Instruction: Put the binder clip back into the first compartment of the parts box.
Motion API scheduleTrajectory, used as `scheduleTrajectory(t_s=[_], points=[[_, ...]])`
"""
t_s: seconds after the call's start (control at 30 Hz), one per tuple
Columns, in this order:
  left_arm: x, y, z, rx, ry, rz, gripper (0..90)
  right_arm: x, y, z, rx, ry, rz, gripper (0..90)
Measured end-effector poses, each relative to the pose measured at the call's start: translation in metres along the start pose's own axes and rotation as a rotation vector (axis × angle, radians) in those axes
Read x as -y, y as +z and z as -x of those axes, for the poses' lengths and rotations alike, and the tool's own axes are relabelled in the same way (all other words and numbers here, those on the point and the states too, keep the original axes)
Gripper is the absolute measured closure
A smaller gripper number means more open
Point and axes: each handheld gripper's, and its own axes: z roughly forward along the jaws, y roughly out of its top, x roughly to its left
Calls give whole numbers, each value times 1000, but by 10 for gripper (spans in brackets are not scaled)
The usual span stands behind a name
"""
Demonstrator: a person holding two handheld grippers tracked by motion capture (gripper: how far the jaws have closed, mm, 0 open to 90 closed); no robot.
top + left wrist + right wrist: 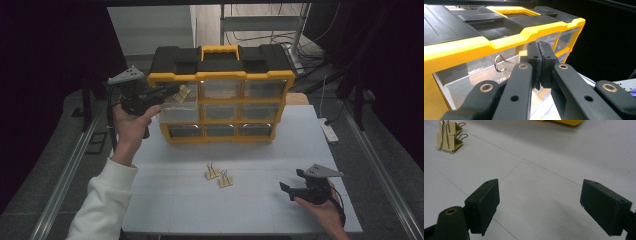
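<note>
Binder clip (523, 53) mostly behind closed jaws

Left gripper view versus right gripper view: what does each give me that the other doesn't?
Left gripper view alone: left tool closed on a yellow clip over the organizer's open top-left drawer. Right gripper view alone: right tool, jaws apart, over the bare table, two clips ahead. Shared: the yellow organizer, just its bottom edge in the right one.

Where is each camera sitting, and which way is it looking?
High view: above the table, looking forward and down at the organizer; both forearms and tongs show.
Left gripper view: rides the left tongs, shut, facing the organizer's open drawer.
Right gripper view: rides the open right tongs, facing the table.
Shared: high and right views show two binder clips.
</note>
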Motion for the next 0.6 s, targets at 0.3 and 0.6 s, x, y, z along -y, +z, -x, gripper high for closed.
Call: scheduleTrajectory(t_s=[0.3,0.6], points=[[-1,-8,15,42,53,41,357,0,-1,0,1,2,0,160],[18,-30,43,177,91,23,297,0,-1,1,4,1,3,161]])
